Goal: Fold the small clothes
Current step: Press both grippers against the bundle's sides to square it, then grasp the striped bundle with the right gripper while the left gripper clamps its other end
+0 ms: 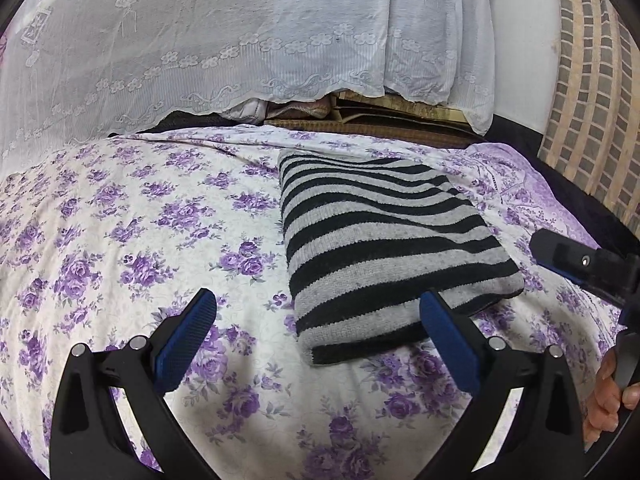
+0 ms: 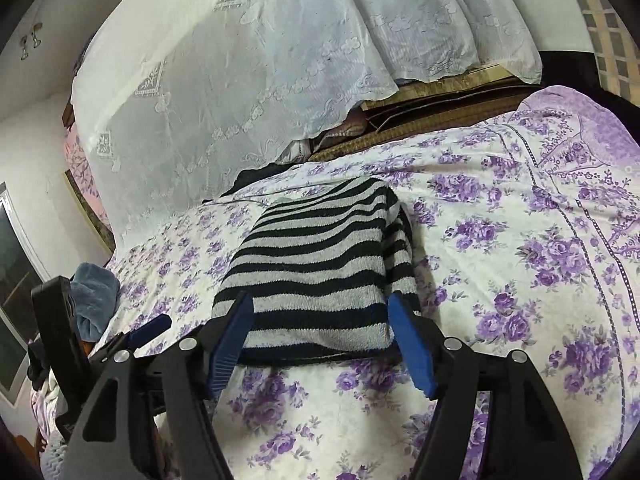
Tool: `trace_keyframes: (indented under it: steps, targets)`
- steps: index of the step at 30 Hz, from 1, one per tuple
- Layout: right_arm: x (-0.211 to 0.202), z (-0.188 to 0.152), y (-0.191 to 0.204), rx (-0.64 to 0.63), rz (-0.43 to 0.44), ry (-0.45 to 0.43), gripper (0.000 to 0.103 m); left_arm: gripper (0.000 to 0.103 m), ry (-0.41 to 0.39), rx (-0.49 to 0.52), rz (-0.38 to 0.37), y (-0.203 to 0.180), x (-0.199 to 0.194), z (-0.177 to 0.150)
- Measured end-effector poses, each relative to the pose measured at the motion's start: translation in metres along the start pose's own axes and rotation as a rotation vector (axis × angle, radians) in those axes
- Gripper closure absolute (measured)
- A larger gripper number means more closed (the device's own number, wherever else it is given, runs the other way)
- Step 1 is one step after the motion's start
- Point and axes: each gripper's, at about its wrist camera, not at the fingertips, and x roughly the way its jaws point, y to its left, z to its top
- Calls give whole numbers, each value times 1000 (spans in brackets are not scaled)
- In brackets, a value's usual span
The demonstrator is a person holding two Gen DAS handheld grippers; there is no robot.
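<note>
Left wrist view: left hand-held gripper (image 1: 318,322), jaws wide, nothing between them. Striped knit garment (image 1: 384,236), folded, lying on the floral bedsheet (image 1: 120,220); lace curtain (image 1: 200,40) behind.

Right wrist view: right hand-held gripper (image 2: 322,322), jaws spread apart, pads flanking the folded garment's near edge without pressing on it.
</note>
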Motion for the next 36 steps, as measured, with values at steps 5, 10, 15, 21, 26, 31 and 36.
trace_keyframes:
  steps: [5,10,15,21,26,31,36]
  targets:
    - [-1,1,-1,10,0,-4,31,4,1,7,0,-1,0,0]
    - [4,-1,-2,5,-31,15,31,4,15,-2,1,0,4,0]
    - [15,-4,-14,41,-89,59,31,4,79,-22,20,5,19,0]
    - [38,-13,-41,160,-91,161,29,4,194,-94,-18,19,40,-4]
    - [34,-12,-41,169,-92,149,28,4,158,-73,-8,16,33,-4]
    - [22,-5,-39,175,-66,107,21,4,95,-73,-26,16,20,0]
    - [13,1,-40,194,-23,72,16,4,72,-86,-64,16,14,6]
